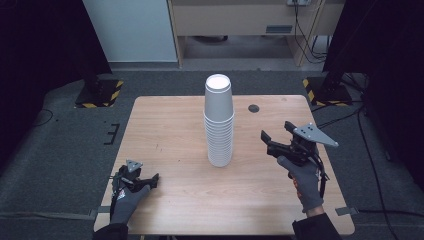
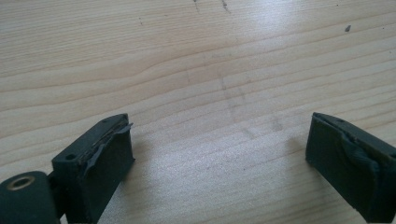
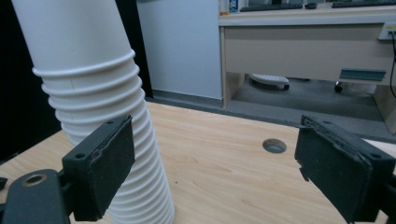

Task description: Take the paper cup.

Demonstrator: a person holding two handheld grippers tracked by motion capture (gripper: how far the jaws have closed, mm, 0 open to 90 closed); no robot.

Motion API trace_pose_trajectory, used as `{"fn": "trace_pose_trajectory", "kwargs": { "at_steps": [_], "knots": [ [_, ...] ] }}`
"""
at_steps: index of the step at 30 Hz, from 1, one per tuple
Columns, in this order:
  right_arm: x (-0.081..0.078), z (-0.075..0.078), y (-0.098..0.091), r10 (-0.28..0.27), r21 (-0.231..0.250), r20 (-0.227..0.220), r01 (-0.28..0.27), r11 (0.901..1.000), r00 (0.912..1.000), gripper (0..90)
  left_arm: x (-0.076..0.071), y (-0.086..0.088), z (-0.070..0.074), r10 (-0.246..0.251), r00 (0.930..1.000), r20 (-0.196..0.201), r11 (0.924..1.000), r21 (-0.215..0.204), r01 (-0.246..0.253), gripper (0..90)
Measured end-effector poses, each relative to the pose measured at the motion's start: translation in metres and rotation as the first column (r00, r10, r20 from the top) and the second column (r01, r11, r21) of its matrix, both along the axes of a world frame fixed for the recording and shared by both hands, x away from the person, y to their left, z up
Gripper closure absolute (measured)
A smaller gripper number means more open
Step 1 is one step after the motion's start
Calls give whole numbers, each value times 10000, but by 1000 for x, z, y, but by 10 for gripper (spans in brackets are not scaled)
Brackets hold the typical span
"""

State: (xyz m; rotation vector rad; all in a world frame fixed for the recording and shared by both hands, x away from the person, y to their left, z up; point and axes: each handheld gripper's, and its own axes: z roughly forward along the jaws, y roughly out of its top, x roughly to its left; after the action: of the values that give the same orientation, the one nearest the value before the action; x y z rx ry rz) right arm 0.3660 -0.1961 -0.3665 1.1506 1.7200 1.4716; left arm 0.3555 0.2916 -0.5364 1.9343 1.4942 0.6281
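Cups [image 1: 219, 122], stacked upside down mid-table, stand just left of the right gripper [image 1: 274, 138], jaws wide and empty, seemingly lined up to grab; left gripper [image 1: 148, 180] rests well off, open, holding nothing.

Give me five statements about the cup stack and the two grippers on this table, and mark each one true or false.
1. The stack of white cups stands upside down near the middle of the wooden table. True.
2. The right gripper is clamped on the stack. False: its jaws stand apart, with nothing between them, to the right of the stack.
3. The left gripper is low over the table's near left corner, jaws open. True.
4. Loose cups lie scattered across the table. False: all cups are in the one stack.
5. A small round hole sits in the tabletop, right of the stack. True.
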Motion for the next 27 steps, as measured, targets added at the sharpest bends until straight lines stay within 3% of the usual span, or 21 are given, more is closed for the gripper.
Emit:
{"fn": "trace_pose_trajectory", "kwargs": {
  "at_steps": [16,27],
  "knots": [
    [10,37,35,692,365,628,-716,9968,9956,121,0,0,0,-19,10000,-11,10000,0,19,60],
    [21,55,63,1067,325,880,-1100,9934,9904,118,0,0,0,-25,10000,-20,10000,5,25,59]
  ]
}}
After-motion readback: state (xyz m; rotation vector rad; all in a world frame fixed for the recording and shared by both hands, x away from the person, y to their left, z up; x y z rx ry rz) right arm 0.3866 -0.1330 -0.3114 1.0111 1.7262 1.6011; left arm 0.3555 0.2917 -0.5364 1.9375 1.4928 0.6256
